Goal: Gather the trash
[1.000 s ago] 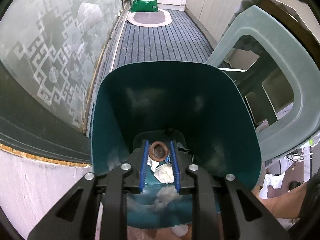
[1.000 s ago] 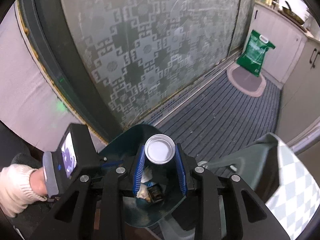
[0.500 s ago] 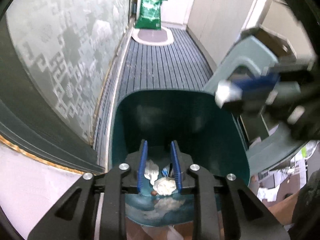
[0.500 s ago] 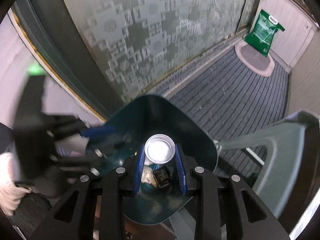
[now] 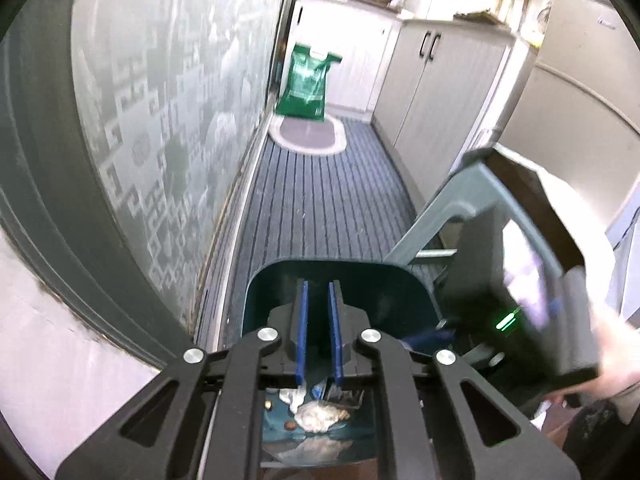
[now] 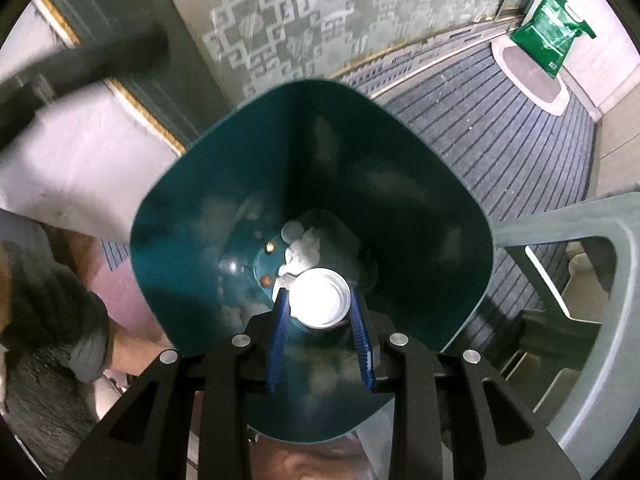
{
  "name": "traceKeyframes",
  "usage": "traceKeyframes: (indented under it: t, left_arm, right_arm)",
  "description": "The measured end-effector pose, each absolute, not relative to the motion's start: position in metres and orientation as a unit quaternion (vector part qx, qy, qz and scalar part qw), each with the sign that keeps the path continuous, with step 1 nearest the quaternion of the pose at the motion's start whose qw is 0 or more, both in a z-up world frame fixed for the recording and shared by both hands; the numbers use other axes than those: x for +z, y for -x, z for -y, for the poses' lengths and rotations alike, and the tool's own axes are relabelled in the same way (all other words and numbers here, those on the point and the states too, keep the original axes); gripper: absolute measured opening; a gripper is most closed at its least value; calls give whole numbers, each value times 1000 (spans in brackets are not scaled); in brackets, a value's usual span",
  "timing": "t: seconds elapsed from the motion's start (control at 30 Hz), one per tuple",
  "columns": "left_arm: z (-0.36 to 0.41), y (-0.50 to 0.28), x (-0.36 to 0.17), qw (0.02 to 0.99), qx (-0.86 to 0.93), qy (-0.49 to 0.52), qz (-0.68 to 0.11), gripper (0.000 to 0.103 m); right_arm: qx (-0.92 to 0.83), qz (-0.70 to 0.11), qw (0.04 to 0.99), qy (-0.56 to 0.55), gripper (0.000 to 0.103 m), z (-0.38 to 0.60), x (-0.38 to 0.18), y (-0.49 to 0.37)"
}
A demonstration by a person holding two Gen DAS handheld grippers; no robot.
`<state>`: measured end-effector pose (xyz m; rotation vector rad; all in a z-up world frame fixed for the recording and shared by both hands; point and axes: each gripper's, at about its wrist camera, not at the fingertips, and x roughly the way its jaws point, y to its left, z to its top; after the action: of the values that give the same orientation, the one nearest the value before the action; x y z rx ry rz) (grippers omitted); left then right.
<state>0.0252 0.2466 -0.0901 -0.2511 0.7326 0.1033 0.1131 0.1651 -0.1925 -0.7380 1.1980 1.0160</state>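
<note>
In the lower centre of the right wrist view, the right gripper (image 6: 320, 300) pinches one round silver metal can (image 6: 319, 298) between its two blue pads, holding it inside the mouth of one dark teal plastic bin (image 6: 420, 208). Crumpled white paper scraps (image 6: 301, 254) lie on the bin floor just above the can. In the left wrist view, the left gripper (image 5: 319, 292) sits at lower centre above the bin's rim, its blue pads nearly together with nothing between them.
</note>
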Motion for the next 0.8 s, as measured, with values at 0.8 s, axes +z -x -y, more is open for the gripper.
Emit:
traceKeyframes:
  t: [0.8]
  left_arm:
    - [-224,-12,-27,951,69,104,-282,27]
  right_arm:
    - [460,-435,729,258,38,-124,-110,-104]
